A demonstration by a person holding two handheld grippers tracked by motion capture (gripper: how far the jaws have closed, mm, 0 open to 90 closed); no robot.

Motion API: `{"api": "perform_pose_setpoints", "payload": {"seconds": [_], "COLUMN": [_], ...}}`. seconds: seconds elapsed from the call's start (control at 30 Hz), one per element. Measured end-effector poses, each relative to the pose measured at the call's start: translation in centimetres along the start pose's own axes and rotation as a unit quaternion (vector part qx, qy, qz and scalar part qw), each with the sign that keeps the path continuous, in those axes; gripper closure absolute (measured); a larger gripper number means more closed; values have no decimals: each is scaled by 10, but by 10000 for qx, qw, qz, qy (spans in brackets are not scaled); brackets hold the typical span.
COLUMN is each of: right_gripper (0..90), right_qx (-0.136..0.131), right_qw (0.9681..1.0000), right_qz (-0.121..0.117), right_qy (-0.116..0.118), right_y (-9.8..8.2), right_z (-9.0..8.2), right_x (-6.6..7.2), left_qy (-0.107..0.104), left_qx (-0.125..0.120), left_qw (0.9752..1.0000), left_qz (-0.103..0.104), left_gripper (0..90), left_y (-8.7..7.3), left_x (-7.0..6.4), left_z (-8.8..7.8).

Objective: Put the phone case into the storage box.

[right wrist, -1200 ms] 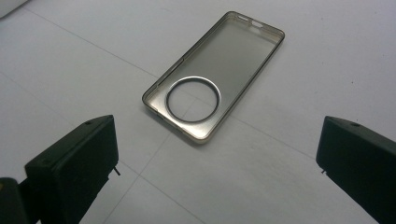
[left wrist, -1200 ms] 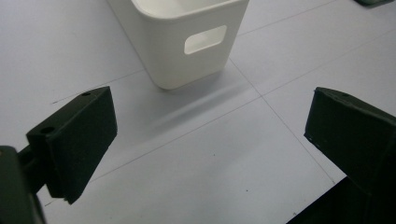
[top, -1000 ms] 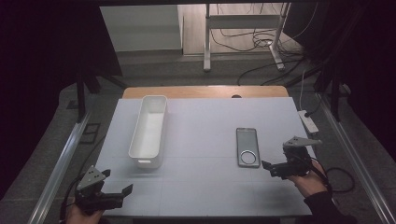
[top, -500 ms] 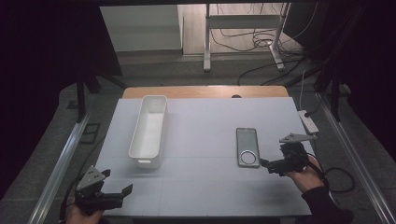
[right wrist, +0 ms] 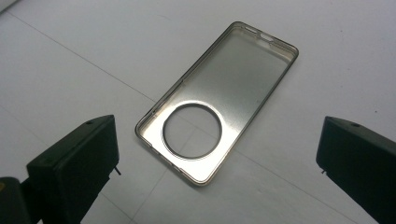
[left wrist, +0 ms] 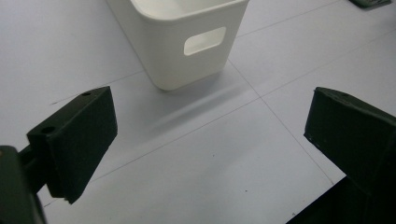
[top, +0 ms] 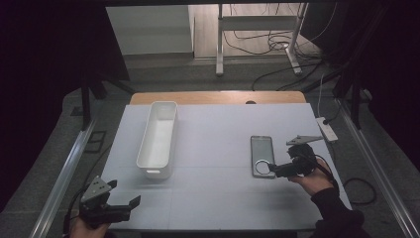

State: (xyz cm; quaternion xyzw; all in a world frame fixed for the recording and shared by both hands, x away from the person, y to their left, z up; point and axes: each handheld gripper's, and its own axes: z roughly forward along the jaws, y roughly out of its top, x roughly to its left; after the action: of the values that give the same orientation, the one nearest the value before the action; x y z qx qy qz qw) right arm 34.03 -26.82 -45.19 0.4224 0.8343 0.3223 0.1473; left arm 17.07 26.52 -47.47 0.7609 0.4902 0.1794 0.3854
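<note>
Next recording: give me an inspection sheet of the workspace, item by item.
Surface: white table with faint seam lines, wooden edge at the far side.
Job's things: phone case with a round cut-out, lying flat, open side up; white bin standing upright, a handle slot in its near end.
Clutter: power strip at the table's right edge.
Grippers: right gripper open, jaws either side of the case's near end, not touching; left gripper open, facing the bin.
Cables: loose cables on the floor beyond the table.
Surroundings: metal stand legs, dark curtains.
</note>
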Motion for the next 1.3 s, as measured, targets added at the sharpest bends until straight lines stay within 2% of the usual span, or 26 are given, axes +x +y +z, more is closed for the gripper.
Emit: {"api": "perform_pose_setpoints", "payload": {"seconds": [0.53, 0.93, 1.13, 1.3], "right_gripper": [0, 10, 27, 44], "right_qx": [274, 417, 417, 524], "right_qw": [9996, 9991, 9991, 9986], "right_qz": [94, 57, 51, 12], "right_qy": [-17, -70, -36, -83], "right_y": [16, 32, 35, 34], "right_z": [20, 38, 41, 45], "right_x": [-4, -5, -5, -3], "left_qy": [-12, -17, -20, -22], "left_qx": [-8, -8, -6, -9], "left_qw": [10000, 10000, 10000, 10000], "left_qz": [-17, -18, -15, -14], "left_gripper": [33, 33, 33, 33], "left_y": [0, 0, 0, 0], "left_x": [0, 0, 1, 1], "left_z": [0, 0, 0, 0]}}
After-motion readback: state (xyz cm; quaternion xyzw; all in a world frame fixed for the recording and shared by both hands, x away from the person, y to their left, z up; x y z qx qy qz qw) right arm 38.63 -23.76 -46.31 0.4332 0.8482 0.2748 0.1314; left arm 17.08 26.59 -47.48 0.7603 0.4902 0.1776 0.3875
